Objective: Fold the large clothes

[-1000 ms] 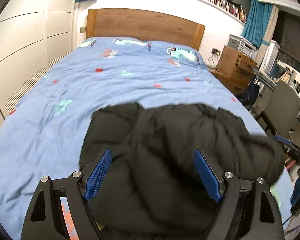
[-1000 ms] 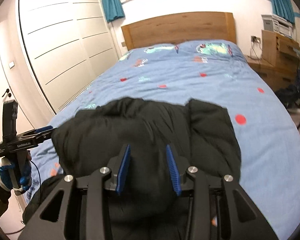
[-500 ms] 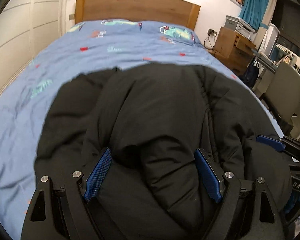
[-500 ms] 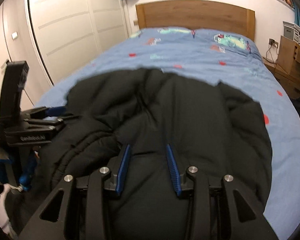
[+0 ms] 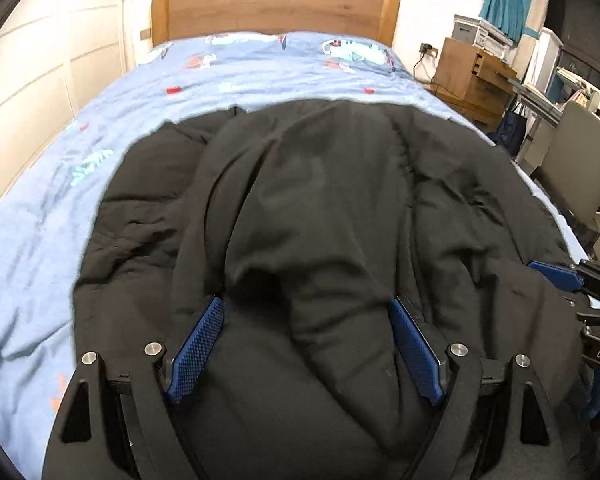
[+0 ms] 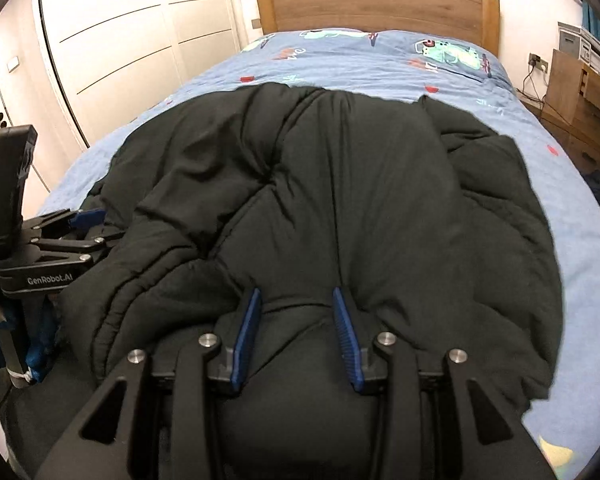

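Observation:
A large black puffy jacket (image 5: pixel 320 216) lies spread on the blue bed; it also fills the right wrist view (image 6: pixel 340 208). My left gripper (image 5: pixel 306 344) is wide apart with a thick bulge of the jacket between its blue pads. My right gripper (image 6: pixel 298 336) is partly closed around a fold of the jacket at its near edge. The right gripper shows at the right edge of the left wrist view (image 5: pixel 572 280); the left gripper shows at the left edge of the right wrist view (image 6: pixel 56 240).
The blue patterned bedspread (image 5: pixel 260 68) runs to a wooden headboard (image 5: pixel 276 4). White wardrobe doors (image 6: pixel 112 48) stand left of the bed. A wooden bedside cabinet (image 5: pixel 472 76) and a chair (image 5: pixel 576 172) stand on the right.
Both grippers have moved down and forward to the jacket, which now fills both views. The jacket's near part has been carried forward over the rest. Jaw gaps look unchanged.

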The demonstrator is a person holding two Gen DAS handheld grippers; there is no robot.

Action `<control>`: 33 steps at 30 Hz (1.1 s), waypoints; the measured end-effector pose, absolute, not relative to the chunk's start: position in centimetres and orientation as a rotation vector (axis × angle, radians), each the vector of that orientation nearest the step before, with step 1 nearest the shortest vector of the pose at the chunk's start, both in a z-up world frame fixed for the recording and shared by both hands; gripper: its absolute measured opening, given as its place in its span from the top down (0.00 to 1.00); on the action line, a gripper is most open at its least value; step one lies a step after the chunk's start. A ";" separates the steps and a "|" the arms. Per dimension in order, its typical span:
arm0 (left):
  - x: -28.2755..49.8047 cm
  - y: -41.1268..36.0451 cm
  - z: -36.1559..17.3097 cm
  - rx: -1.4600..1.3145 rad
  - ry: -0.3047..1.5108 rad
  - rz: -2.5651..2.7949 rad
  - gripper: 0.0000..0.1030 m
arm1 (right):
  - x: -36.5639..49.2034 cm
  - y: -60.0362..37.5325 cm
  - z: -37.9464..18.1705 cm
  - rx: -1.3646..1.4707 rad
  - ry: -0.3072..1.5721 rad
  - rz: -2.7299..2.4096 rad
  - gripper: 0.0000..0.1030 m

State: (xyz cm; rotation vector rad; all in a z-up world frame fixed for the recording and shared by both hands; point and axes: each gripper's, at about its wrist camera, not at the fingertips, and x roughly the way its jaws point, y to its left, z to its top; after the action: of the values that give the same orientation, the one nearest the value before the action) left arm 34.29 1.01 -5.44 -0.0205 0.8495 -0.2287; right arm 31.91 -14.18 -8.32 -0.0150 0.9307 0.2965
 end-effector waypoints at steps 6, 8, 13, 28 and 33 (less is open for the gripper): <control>31.8 0.3 -5.1 -0.001 0.834 -0.241 0.18 | 28.5 -13.7 -6.4 -0.058 0.909 0.322 0.64; 32.0 -0.1 -5.9 0.010 0.850 -0.224 0.18 | 28.3 -13.8 -7.0 -0.059 0.924 0.318 0.63; 32.1 -1.4 -7.0 0.061 0.848 -0.188 0.17 | 29.1 -14.3 -9.3 -0.020 0.956 0.301 0.62; 29.6 -2.2 -5.0 0.133 0.810 -0.114 0.16 | 28.6 -14.0 -8.2 0.009 0.989 0.229 0.61; 28.3 -1.8 -3.4 0.143 0.790 -0.113 0.16 | 26.6 -14.3 -6.7 0.020 0.985 0.214 0.59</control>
State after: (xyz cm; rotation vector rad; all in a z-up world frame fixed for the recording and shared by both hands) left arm 28.29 -1.80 -3.44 0.1432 0.7896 -0.1131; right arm 26.64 -14.35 -6.65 0.0195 0.9855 0.2136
